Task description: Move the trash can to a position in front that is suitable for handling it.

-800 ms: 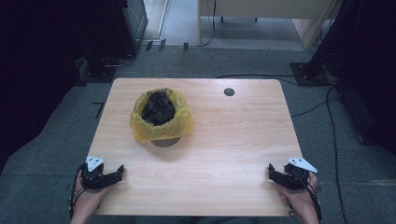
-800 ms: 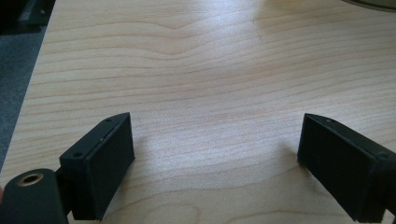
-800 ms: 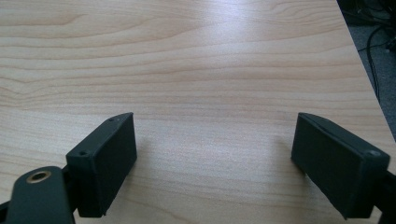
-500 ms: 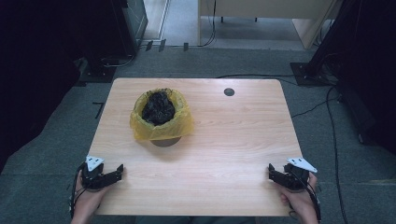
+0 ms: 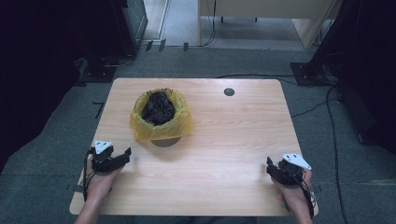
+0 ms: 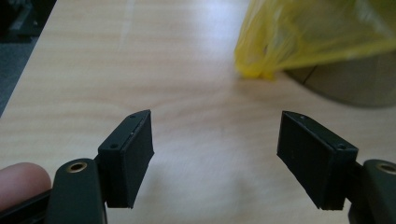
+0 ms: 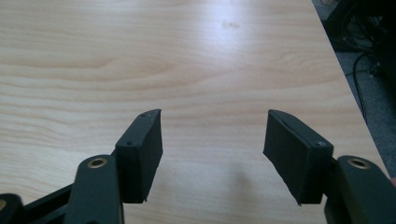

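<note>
Nothing moved since earlier, left gripper (image 5: 122, 155) unclenched just short of yellow-bagged bin (image 5: 161, 122), right gripper (image 5: 271, 167) unclenched, well apart.

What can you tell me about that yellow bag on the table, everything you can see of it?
The yellow bag is thin, translucent, crinkled plastic lining a small round bin, its top folded out and draped down the bin's sides. It stands upright and open on the wooden table, left of centre toward the far edge, filled with dark crumpled material. Neither gripper touches it.
</note>
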`<state>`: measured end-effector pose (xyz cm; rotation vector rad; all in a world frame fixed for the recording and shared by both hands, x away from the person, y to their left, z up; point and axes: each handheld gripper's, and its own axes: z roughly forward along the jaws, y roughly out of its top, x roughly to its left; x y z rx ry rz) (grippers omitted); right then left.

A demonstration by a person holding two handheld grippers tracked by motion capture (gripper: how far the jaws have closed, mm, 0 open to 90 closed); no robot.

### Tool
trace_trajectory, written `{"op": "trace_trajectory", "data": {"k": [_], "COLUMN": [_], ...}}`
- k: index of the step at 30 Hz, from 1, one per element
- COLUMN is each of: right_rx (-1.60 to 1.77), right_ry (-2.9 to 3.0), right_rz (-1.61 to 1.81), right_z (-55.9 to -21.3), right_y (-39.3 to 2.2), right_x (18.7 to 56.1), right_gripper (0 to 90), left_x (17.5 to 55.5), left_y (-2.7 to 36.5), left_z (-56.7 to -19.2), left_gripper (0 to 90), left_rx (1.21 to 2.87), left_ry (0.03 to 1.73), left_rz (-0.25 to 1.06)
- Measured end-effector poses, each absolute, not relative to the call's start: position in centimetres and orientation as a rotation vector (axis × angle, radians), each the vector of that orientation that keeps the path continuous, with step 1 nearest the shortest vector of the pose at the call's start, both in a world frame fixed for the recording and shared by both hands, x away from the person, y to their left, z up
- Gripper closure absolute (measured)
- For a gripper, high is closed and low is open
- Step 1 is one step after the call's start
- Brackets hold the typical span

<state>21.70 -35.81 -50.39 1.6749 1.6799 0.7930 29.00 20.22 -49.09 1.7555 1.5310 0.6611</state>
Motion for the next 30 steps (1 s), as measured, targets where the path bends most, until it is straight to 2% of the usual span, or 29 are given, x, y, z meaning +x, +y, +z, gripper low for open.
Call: {"op": "trace_trajectory", "data": {"k": [5,7,10,15,21,24,28,29,30], "right_rx": [1.568,1.552,1.532,1.431,1.295,1.267,1.269,1.282,1.282], "right_ry": [1.753,1.771,1.784,1.788,1.844,1.858,1.844,1.834,1.834], "right_rz": [0.781,0.819,0.832,0.863,0.905,0.918,0.937,0.964,0.964], "right_z": [-49.4,-49.0,-48.8,-48.1,-48.0,-48.0,-48.1,-48.1,-48.1], "right_y": [-33.7,-32.6,-31.9,-30.2,-28.1,-27.3,-26.6,-26.3,-26.3], "right_x": [22.4,22.9,23.2,23.9,25.1,25.9,27.0,27.5,27.5], "right_gripper": [38.4,39.1,40.0,47.2,55.2,55.9,58.4,59.9,59.9], "left_x": [30.9,31.9,33.4,35.1,36.7,37.3,38.0,38.1,38.2], "left_y": [18.5,18.2,17.9,17.6,16.9,16.6,16.3,16.2,16.2], "left_z": [-48.1,-47.7,-47.4,-47.1,-46.6,-46.5,-46.5,-46.5,-46.6], "left_gripper": [27.0,32.6,33.9,38.3,46.9,50.0,58.2,63.2,63.2], "left_rx": [1.712,1.678,1.637,1.624,1.623,1.632,1.645,1.652,1.66], "left_ry": [1.526,1.554,1.588,1.592,1.561,1.553,1.525,1.516,1.504], "left_rz": [0.68,0.657,0.63,0.657,0.661,0.666,0.664,0.655,0.64]}}
